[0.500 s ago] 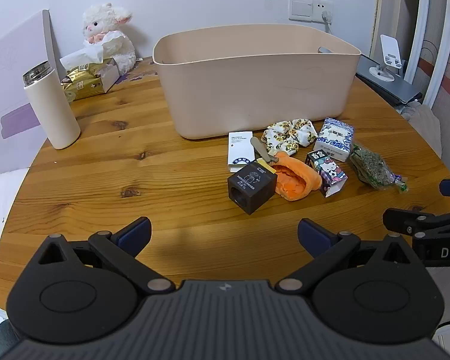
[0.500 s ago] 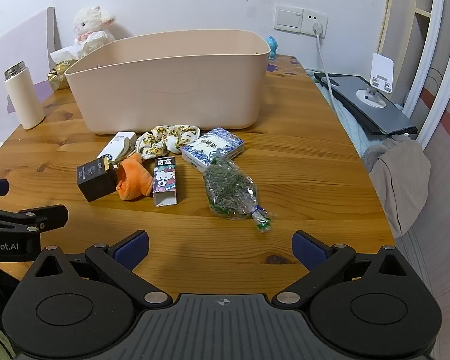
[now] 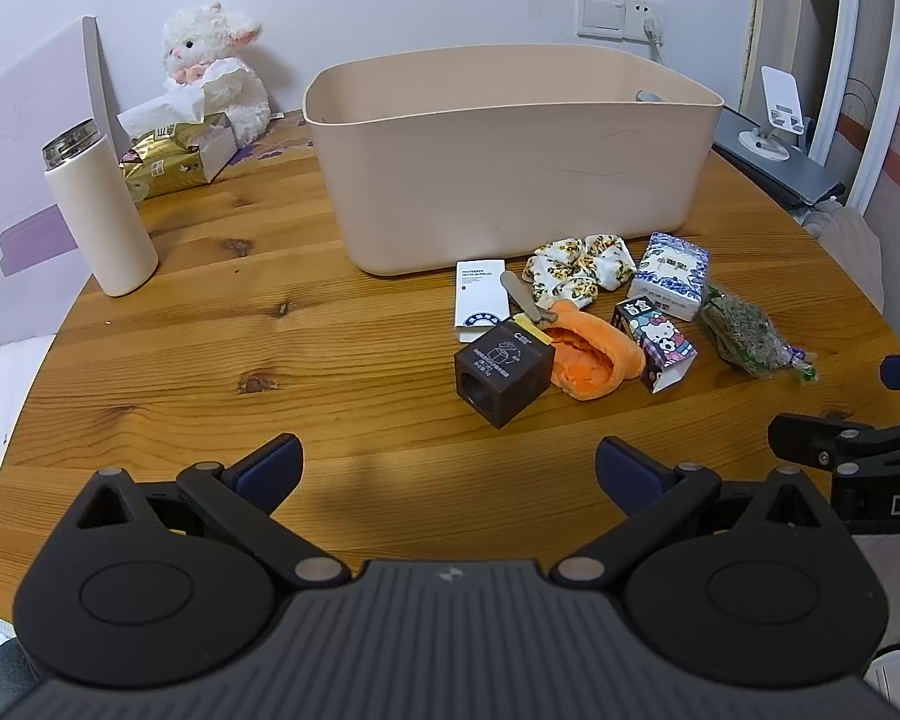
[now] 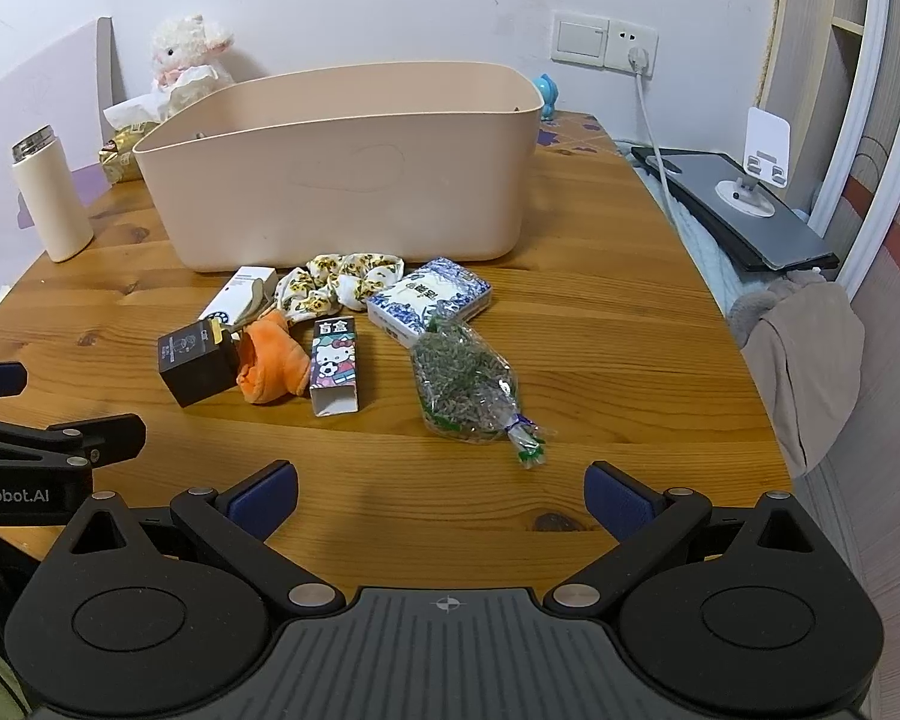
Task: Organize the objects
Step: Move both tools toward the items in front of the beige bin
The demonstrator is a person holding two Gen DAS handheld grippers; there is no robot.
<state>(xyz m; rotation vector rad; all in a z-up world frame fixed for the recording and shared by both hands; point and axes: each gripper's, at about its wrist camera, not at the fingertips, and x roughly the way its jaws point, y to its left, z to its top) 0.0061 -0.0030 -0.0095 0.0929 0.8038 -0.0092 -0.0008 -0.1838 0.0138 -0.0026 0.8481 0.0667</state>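
Note:
A beige plastic bin (image 3: pixel 510 162) (image 4: pixel 342 174) stands at the back of the round wooden table (image 3: pixel 270 372). In front of it lie a dark brown box (image 3: pixel 501 369) (image 4: pixel 195 363), an orange plush piece (image 3: pixel 588 354) (image 4: pixel 270 366), a white carton (image 3: pixel 480 300), a floral scrunchie (image 3: pixel 579 273) (image 4: pixel 336 285), a cartoon-cat box (image 3: pixel 654 339) (image 4: pixel 335 366), a blue-patterned tissue pack (image 3: pixel 669 276) (image 4: pixel 429 300) and a clear bag of dried herbs (image 3: pixel 744 333) (image 4: pixel 468 387). My left gripper (image 3: pixel 448 468) is open and empty near the front edge. My right gripper (image 4: pixel 441 489) is open and empty, just short of the herb bag.
A white tumbler (image 3: pixel 99 210) stands at the left. A gold tissue pack (image 3: pixel 168 162) and a plush lamb (image 3: pixel 216 66) sit at the back left. A laptop with a phone stand (image 4: pixel 744 204) lies off the table's right side, beside draped cloth (image 4: pixel 804 354).

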